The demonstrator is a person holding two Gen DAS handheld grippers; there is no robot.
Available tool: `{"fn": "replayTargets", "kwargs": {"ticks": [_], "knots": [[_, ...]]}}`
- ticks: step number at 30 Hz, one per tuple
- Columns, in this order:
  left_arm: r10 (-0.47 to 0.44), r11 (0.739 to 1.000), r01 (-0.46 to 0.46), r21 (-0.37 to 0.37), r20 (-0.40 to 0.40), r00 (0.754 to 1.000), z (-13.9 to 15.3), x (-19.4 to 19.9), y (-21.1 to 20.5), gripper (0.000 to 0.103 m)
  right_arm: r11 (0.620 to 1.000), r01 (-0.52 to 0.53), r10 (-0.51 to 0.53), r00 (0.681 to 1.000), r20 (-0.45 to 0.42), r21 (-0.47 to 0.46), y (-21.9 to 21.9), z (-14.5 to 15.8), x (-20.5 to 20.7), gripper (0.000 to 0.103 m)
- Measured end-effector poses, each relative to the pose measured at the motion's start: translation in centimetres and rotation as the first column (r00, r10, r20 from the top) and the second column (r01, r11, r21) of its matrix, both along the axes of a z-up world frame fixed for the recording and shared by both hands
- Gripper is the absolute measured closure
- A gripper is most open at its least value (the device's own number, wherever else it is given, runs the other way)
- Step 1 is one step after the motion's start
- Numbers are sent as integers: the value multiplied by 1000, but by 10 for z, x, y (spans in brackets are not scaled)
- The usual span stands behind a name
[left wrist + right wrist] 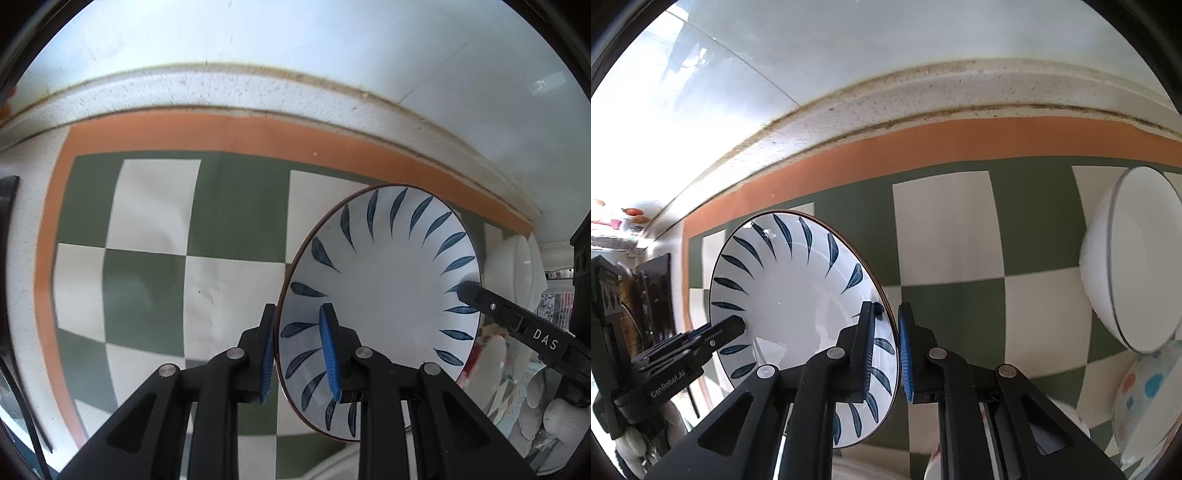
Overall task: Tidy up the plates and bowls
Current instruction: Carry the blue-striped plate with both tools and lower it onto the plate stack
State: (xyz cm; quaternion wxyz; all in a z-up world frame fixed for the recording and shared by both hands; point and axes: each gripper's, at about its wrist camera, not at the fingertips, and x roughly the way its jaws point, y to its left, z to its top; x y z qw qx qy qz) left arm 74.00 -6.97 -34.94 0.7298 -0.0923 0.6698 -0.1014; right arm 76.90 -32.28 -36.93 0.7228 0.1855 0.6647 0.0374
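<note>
Blue-leafed bowl (pixel 384 280), one, gripped by two grippers: left gripper (pixel 299 354), right gripper (pixel 888 354).

Both cameras sit close behind their own gripper fingers, looking forward and down at the worktop's checked mat (pixel 155 266). The left wrist view faces the leaf-patterned bowl (pixel 388 280) from its left side, the right wrist view from its right — each very near. They share that bowl, the mat and the back wall (pixel 886 48) — and each catches the other gripper at the bowl's far rim.
</note>
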Motion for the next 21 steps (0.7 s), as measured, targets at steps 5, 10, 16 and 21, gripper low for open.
{"fn": "replayTargets", "kwargs": {"ticks": [5, 10, 16, 21], "knots": [[-18, 1000, 18, -8, 34, 999, 33, -22, -2, 83, 999, -7, 6, 999, 40, 38, -6, 31, -24, 89], [-43, 999, 43, -11, 57, 997, 59, -56, -3, 83, 996, 0, -6, 998, 70, 88, -18, 62, -63, 89], [-76, 997, 76, -10, 57, 996, 74, -101, -9, 83, 995, -11, 2, 997, 81, 103, -24, 84, -119, 89], [-106, 994, 106, -7, 58, 993, 80, -132, -16, 83, 994, -4, -5, 996, 84, 109, -29, 91, -164, 89]]}}
